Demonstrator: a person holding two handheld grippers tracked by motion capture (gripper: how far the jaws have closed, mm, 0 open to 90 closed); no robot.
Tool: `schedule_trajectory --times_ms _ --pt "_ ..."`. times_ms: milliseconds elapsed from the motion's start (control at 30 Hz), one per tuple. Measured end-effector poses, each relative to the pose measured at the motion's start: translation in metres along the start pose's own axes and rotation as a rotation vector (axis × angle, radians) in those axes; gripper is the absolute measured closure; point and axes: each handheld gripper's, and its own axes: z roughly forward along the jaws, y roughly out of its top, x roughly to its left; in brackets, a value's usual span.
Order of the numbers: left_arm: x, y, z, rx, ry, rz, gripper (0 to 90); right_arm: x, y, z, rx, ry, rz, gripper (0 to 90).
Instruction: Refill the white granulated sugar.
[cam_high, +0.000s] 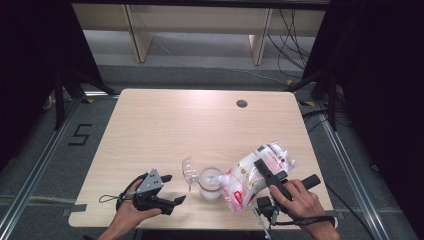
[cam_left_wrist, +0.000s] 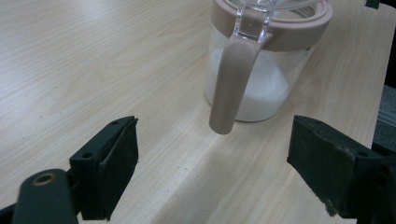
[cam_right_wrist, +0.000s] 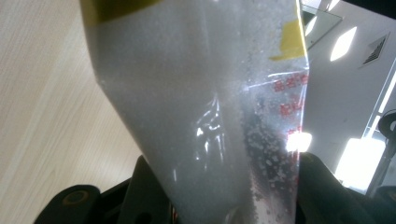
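Light wooden table (cam_high: 165, 130) (round grommet hole (cam_high: 242, 103) near its far edge)

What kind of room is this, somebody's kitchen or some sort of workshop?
Likely a lab or recording studio, not a kitchen: black curtains flank a lone wooden table, loose cables trail over the floor behind it, and a taped mark sits on the floor beside it.
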Motion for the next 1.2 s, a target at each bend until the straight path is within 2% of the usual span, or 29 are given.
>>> schedule_trajectory --times_ms 33,67,167,267,300,633,700,900,1100,1200 --pt "-0.0003 0.0003 -0.0002 0.002 0.005 -0.001 15.7 -0.0015 0.0000 0.0008 -0.011 -0.004 -0.020 66.0" --pt "-0.0003 0.0002 -0.0002 0.001 0.005 0.001 15.7 -0.0015 0.0000 0.0008 -0.011 -0.004 -0.020 66.0" --pt "0.0003 0.0002 0.0000 -0.001 0.000 -0.002 15.7 0.0009 0.0000 -0.0004 0.002 0.000 0.012 66.2" --pt "0.0001 0.0004 -0.0004 0.001 0.004 -0.001 15.7 0.0011 -0.0002 -0.0007 0.003 0.000 0.014 66.4" --pt "-0.0006 0.0005 -0.0003 -0.004 0.001 -0.005 15.7 -0.0009 -0.0001 -0.0001 -0.010 -0.008 -0.011 66.5" --pt "0.0000 0.0006 -0.0007 0.001 0.000 -0.001 15.7 -0.0017 -0.0004 -0.0004 -0.014 -0.006 -0.018 66.8" --pt "-0.0005 0.0006 -0.0004 -0.005 0.000 -0.006 15.7 -0.0012 -0.0006 -0.0018 0.002 0.010 -0.005 66.9" --pt "-0.0006 0.0006 -0.0003 -0.005 0.000 -0.006 15.7 0.0009 -0.0015 -0.0018 -0.001 0.002 0.022 67.2" --pt "-0.0006 0.0005 -0.0003 -0.005 0.000 -0.006 15.7 0.0004 -0.0026 -0.0008 -0.017 0.002 0.027 67.4" --pt "-0.0005 0.0006 -0.0004 -0.003 0.001 -0.003 15.7 -0.0027 -0.0030 -0.0005 -0.028 0.005 0.009 67.5"
